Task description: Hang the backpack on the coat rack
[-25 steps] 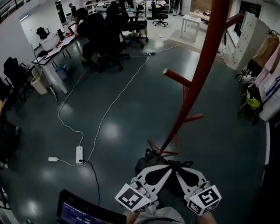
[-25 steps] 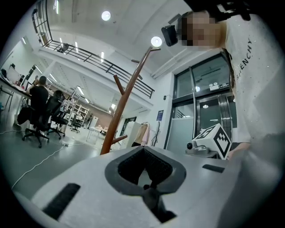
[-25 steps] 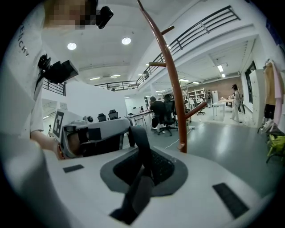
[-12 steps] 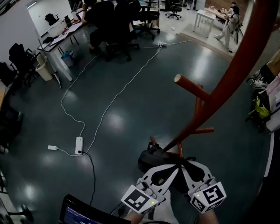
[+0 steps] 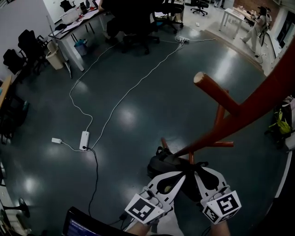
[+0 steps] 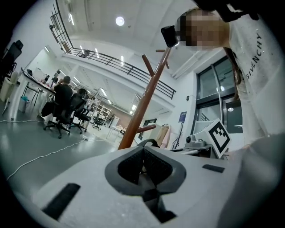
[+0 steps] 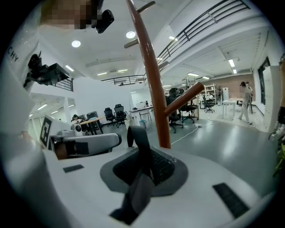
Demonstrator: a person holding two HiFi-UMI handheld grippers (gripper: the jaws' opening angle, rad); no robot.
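The red-brown coat rack [image 5: 239,120] leans across the right of the head view, one peg [image 5: 214,90] pointing up-left above my grippers. The black backpack [image 5: 161,165] hangs low by the rack's foot. My left gripper [image 5: 179,179] and right gripper [image 5: 193,175] meet over it, tips close together. In the right gripper view the gripper [image 7: 144,161] is shut on a black strap [image 7: 140,141], with the pole [image 7: 153,89] just beyond. In the left gripper view the gripper [image 6: 143,153] has its pads together on a thin piece of strap, and the pole [image 6: 142,102] rises ahead.
A white cable and power strip [image 5: 83,139] lie on the dark floor to the left. Desks, office chairs and seated people [image 5: 133,14] fill the back. A screen [image 5: 83,226] shows at the bottom left. Clothes and bags [image 5: 282,123] stand at the right edge.
Both grippers and the backpack have come closer to the coat rack and sunk a little. The peg and pole now loom larger at the right.
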